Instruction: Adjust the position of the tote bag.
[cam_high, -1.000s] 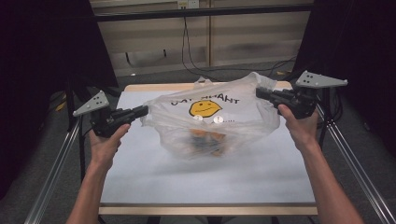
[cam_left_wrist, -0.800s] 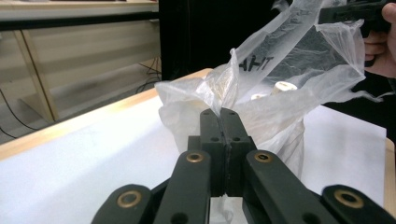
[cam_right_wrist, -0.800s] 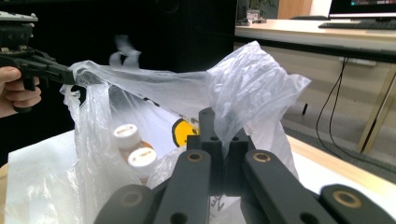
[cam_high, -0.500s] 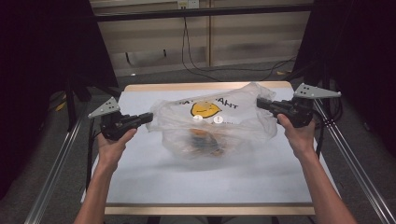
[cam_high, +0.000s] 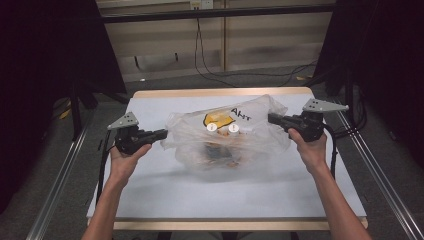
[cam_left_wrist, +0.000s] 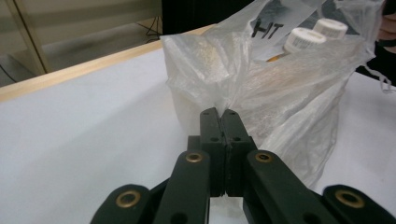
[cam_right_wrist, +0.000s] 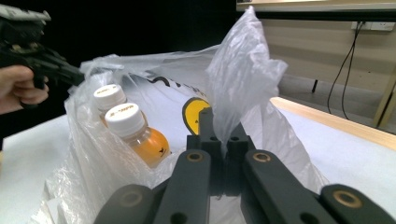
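Left gripper (cam_high: 165, 133): its jaws are being kept clamped on the left edge of the plastic bag (cam_high: 227, 135), a fold of thin film being pinched between the pads so that this side is not slipping free.

Plastic bag: it is being held stretched between the two grippers over the middle of the white table (cam_high: 240, 195), its bottom apparently resting on the surface; being gripped at both sides, its mouth is being kept up and open.

Bottles (cam_high: 222, 128): two white-capped bottles of orange drink are being carried upright inside the bag, side by side near its upper part; the even pull on both sides is probably being used so they are not tipping over.

Other contents: something brownish is lying lower in the bag, too blurred through the plastic to be named.

Right gripper (cam_high: 271, 118): its jaws are being held closed on the right handle of the bag, a tuft of plastic standing up above the pads, so the load is being shared.
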